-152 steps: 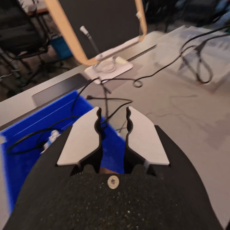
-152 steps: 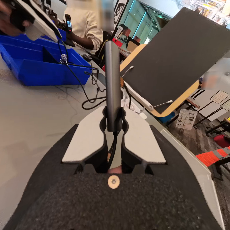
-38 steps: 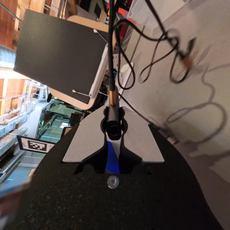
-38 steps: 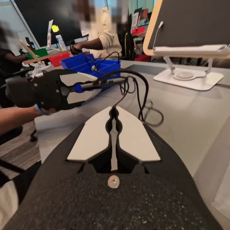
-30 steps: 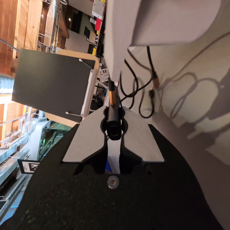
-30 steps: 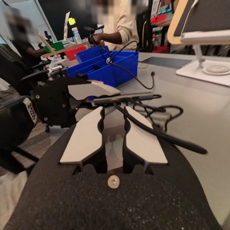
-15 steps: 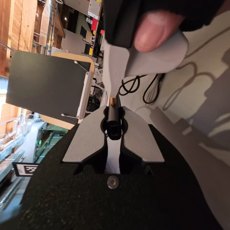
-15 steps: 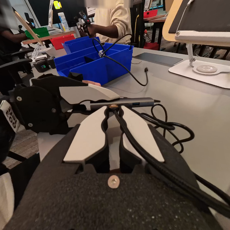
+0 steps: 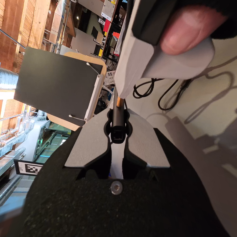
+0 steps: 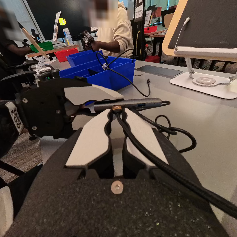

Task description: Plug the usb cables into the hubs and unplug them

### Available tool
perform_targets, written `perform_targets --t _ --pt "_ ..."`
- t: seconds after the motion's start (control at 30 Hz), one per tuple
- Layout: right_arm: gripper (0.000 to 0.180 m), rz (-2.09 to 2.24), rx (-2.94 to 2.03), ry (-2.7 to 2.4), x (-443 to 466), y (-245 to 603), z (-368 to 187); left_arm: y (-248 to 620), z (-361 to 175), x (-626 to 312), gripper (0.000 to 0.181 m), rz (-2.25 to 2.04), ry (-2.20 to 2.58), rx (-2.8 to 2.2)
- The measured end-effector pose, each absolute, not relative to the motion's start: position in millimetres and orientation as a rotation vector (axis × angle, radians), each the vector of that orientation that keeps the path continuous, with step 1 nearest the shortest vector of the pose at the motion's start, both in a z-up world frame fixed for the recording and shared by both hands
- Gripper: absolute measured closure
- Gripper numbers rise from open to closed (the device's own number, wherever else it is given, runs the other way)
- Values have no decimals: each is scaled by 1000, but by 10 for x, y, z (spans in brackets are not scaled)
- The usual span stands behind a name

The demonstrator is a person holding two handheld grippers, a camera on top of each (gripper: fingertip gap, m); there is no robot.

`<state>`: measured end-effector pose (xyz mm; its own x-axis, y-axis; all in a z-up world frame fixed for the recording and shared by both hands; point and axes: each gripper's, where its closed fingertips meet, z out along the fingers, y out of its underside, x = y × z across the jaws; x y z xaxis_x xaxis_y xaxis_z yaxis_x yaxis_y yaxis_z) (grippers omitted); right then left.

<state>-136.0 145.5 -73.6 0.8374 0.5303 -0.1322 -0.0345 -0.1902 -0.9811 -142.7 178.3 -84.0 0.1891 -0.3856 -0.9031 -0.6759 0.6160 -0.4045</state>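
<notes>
My left gripper (image 9: pixel 118 119) is shut on one end of a slim grey USB hub (image 9: pixel 117 136), held level above the grey table (image 10: pixel 192 121). The hub also shows in the right wrist view (image 10: pixel 147 101), with the left gripper (image 10: pixel 97 102) on its left end. A gold-collared USB plug (image 10: pixel 116 107) sits in the hub's side. My right gripper (image 10: pixel 117 110) is shut on that plug, and its black braided cable (image 10: pixel 153 151) runs back between the fingers. In the left wrist view the right gripper (image 9: pixel 123 96) covers most of the plug (image 9: pixel 120 102).
A blue divided bin (image 10: pixel 112 79) stands behind the hub, with a thin black cable (image 10: pixel 141 92) trailing out of it. A white stand (image 10: pixel 205 83) holding a dark board is at the right. Loose cable loops (image 9: pixel 166 100) lie on the table. A person (image 10: pixel 115 42) sits beyond the bin.
My right gripper, open a second ago, came up to the hub and closed on the gold plug. The left gripper has kept hold of the hub.
</notes>
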Motion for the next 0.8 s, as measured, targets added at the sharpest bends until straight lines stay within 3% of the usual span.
perform_targets --t 0.2,0.3,0.4,0.53,0.7,0.8 --pt "166 563 -1700 -388 -1346 1426 -721 1796 -814 -1452 163 317 1431 -905" --pt "166 571 -1606 -253 -871 1355 -444 2468 -845 -2043 163 414 1303 -1181" --pt "166 528 -1648 -345 -828 1331 -455 2070 -490 -1805 164 260 1264 -1075" --pt "166 667 -1862 -517 -1159 1319 -781 2201 -885 -1797 164 308 1324 -1187" --pt "165 1194 -2128 -696 -1625 934 -1256 2469 -846 -2032 164 201 1199 -1350" --pt "165 1162 -2326 -704 -1586 873 -1626 2449 -890 -2049 164 201 1211 -1355"
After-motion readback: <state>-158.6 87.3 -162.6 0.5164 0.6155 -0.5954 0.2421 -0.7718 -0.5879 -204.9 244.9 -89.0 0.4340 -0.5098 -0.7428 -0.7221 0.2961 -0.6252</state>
